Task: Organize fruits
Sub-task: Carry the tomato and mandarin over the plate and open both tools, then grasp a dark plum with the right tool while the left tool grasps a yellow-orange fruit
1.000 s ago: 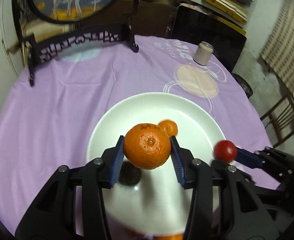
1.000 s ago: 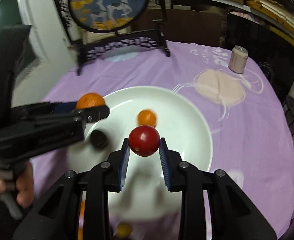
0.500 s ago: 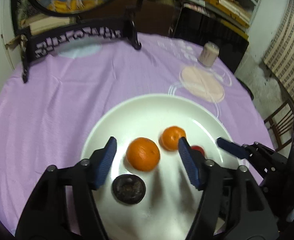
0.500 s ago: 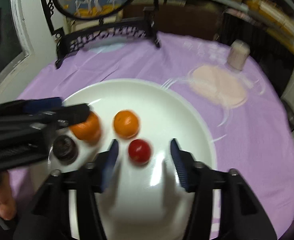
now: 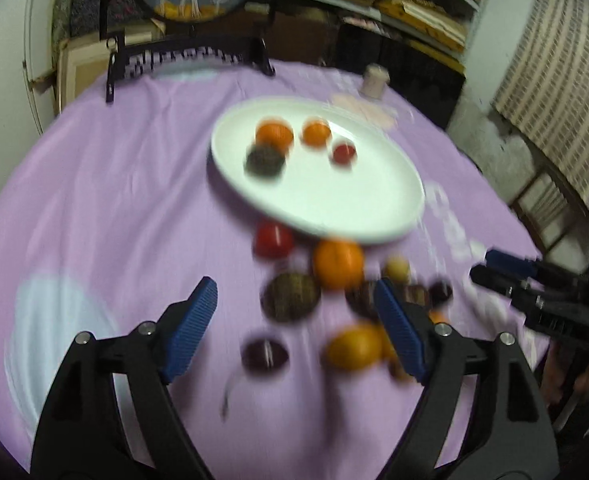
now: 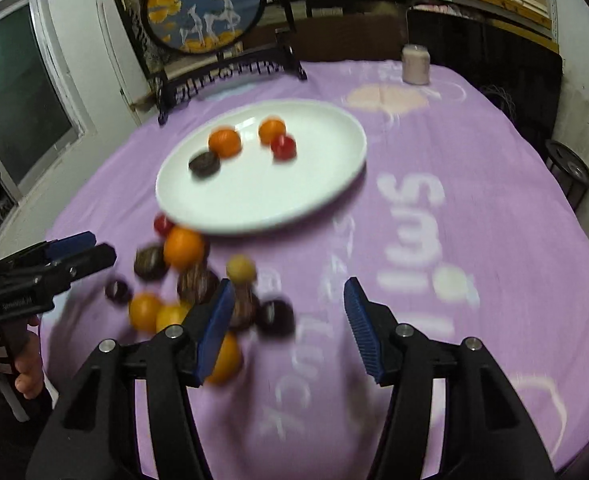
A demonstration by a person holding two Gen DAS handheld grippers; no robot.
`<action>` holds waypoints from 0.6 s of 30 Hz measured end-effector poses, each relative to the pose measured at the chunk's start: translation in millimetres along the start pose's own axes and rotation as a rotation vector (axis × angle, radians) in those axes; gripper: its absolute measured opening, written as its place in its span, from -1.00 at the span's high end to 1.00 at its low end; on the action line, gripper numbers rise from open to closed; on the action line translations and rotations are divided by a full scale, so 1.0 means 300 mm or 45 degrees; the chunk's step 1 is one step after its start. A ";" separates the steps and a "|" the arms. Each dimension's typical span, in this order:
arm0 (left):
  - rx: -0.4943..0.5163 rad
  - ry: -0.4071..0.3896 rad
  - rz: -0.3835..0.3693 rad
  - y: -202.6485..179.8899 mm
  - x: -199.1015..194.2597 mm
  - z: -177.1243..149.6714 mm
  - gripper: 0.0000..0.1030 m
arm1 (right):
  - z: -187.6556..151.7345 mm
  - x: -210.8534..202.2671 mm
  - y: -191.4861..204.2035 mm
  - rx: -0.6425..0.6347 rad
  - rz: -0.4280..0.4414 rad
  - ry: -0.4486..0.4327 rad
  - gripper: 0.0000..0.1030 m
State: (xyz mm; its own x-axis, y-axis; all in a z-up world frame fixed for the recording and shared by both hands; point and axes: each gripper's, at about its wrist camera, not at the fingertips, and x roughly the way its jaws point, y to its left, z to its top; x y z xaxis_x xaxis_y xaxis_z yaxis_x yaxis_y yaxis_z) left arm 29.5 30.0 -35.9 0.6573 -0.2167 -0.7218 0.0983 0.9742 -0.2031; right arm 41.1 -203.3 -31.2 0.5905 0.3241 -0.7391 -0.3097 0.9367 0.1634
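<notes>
We find both the left gripper (image 5: 296, 322) and right gripper (image 6: 288, 326) wide open and empty above the loose fruit pile (image 6: 186, 280), next pick pending for the round white plate (image 6: 334, 184).

**A lived-in room at home**

We are in a household room. A round table under a purple printed tablecloth (image 6: 474, 208) carries a white plate (image 6: 334, 168). Behind it we see a decorative round deer screen (image 6: 204, 4) in a dark carved stand, a jar candle (image 6: 415, 63), crowded shelves (image 5: 422, 8), and a window (image 6: 18, 92).
</notes>
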 end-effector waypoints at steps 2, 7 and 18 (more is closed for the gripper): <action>0.014 0.016 -0.001 -0.007 -0.016 -0.041 -0.60 | -0.032 -0.028 0.014 -0.017 -0.023 -0.004 -0.12; 0.029 0.035 -0.003 -0.012 -0.034 -0.096 -0.64 | -0.074 -0.034 0.038 -0.022 -0.018 0.014 -0.12; 0.050 0.100 -0.006 -0.021 -0.048 -0.163 -0.71 | -0.088 0.124 0.058 -0.144 -0.191 0.143 -0.12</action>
State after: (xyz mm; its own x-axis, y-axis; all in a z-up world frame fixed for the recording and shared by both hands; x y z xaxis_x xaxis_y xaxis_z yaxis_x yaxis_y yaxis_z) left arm -17.0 23.8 -56.6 0.5962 -0.2242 -0.7709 0.1314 0.9745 -0.1818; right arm 38.0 -178.6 -73.2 0.5515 0.1597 -0.8187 -0.3099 0.9505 -0.0233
